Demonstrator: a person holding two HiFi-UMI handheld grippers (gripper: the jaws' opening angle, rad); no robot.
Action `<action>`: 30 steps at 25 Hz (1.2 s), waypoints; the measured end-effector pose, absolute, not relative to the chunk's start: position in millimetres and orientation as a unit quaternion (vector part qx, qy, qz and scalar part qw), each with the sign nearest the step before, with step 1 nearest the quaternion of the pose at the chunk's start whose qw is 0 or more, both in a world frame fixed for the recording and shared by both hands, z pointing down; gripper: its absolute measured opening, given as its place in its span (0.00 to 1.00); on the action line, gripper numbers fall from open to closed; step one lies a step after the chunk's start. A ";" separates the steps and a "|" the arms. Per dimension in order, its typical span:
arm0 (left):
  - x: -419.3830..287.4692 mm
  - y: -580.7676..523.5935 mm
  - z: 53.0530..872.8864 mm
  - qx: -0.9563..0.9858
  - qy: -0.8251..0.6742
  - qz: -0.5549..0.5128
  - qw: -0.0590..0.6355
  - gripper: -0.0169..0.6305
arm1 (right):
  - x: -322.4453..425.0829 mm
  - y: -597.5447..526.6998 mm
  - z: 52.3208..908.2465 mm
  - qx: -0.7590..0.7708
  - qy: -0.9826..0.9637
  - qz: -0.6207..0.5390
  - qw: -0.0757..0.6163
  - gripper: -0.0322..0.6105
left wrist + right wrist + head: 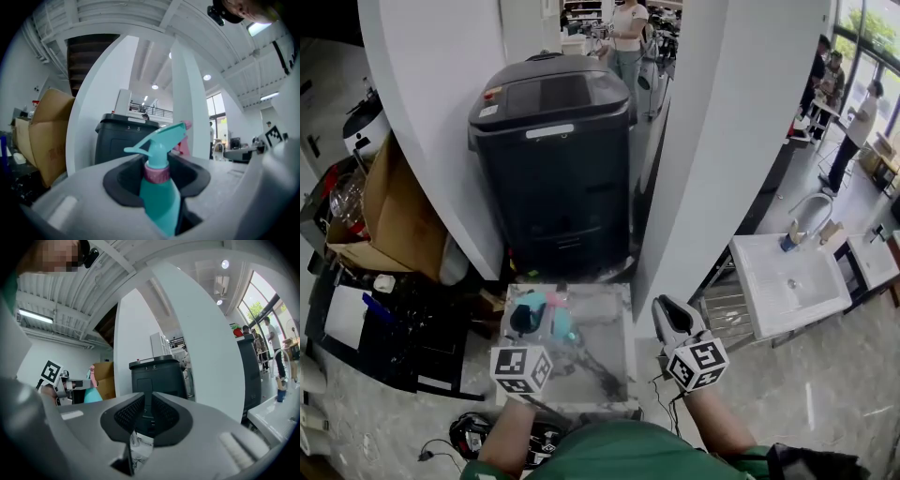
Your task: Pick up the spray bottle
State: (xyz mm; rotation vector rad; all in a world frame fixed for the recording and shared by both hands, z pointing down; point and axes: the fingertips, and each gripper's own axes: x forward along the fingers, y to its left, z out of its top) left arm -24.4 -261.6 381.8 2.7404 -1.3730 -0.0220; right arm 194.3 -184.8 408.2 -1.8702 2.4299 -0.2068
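Note:
The spray bottle (pixel 560 322) is teal with a pink collar and a teal trigger head. My left gripper (pixel 546 316) is shut on it, holding it above the small marble-topped table (pixel 605 375). In the left gripper view the bottle (pixel 159 201) stands upright between the dark pads, which press on its shoulder just under the collar, with the nozzle pointing right. The right gripper (pixel 673 315) hovers off the table's right edge, shut, with nothing between its pads (pixel 129 413). From the right gripper view, the bottle (pixel 92 393) shows far left beside the left gripper's marker cube.
A black lidded bin (pixel 553 159) stands just behind the table between two white columns (pixel 712 159). A cardboard box (pixel 389 220) and clutter sit at the left. A white sink unit (pixel 787 281) is to the right. People stand far back.

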 end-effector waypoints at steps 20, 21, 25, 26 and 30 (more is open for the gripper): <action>8.1 -247.4 349.6 0.910 -0.413 -0.030 0.021 0.26 | 215.9 -177.3 381.7 -0.622 0.781 -0.040 0.048 0.12; 7.5 -248.4 349.9 0.910 -0.413 -0.030 0.021 0.26 | 215.7 -178.3 381.8 -0.622 0.781 -0.040 0.049 0.12; 3.7 -251.0 352.4 0.908 -0.418 -0.028 0.023 0.26 | 213.7 -181.4 383.8 -0.620 0.782 -0.042 0.049 0.12; 2.9 -251.2 353.5 0.907 -0.419 -0.028 0.024 0.26 | 213.4 -181.9 384.7 -0.619 0.783 -0.043 0.048 0.12; -0.4 -253.2 356.9 0.905 -0.425 -0.026 0.028 0.26 | 211.5 -185.6 386.2 -0.615 0.786 -0.045 0.047 0.12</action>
